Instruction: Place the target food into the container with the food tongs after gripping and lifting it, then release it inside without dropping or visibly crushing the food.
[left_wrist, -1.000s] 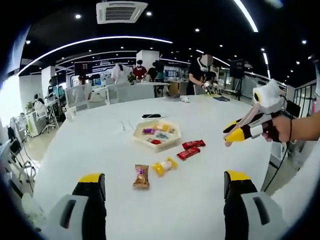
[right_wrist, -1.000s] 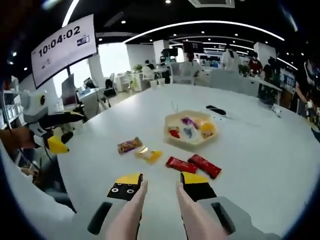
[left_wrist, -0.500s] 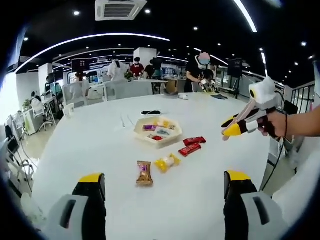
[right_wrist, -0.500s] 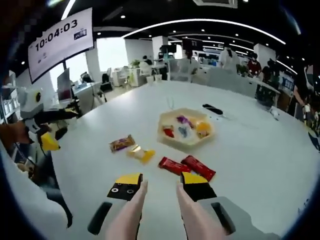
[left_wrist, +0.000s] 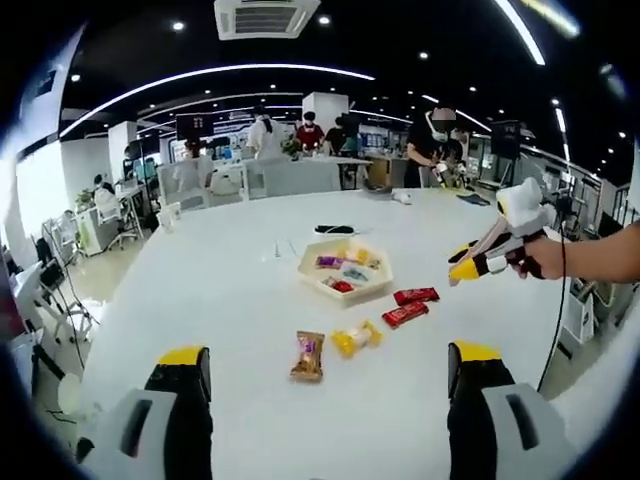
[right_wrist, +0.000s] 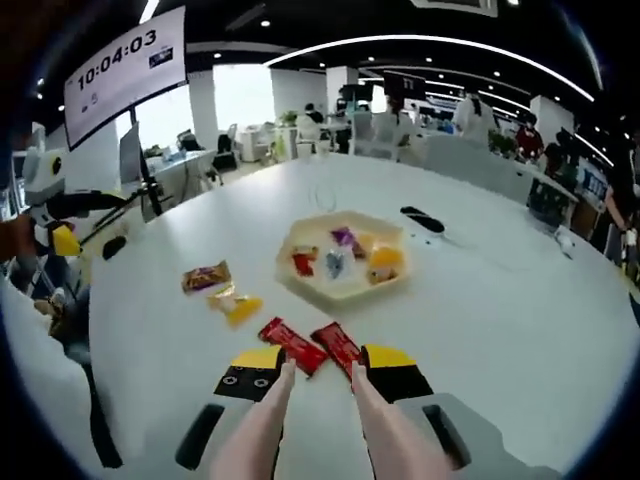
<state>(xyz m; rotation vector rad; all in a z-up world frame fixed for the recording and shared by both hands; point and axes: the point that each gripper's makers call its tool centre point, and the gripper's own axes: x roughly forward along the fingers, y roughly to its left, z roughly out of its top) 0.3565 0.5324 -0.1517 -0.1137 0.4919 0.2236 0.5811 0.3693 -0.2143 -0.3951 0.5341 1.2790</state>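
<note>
A big open-plan office, by the look of it. A dark ceiling (left_wrist: 420, 30) carries curved light strips (left_wrist: 215, 75) and a square air-conditioning vent (left_wrist: 265, 17). Past the wide white table (left_wrist: 230, 290) stand rows of desks (left_wrist: 290, 175) with chairs and monitors, people standing among them. A wall screen (right_wrist: 125, 62) shows the time, 10:04:03.

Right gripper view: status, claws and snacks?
Right claw open, tongs held in it, tips over two red bars. Left claw open, empty. Hexagonal tray beyond, snacks inside. Nothing blocking.
</note>
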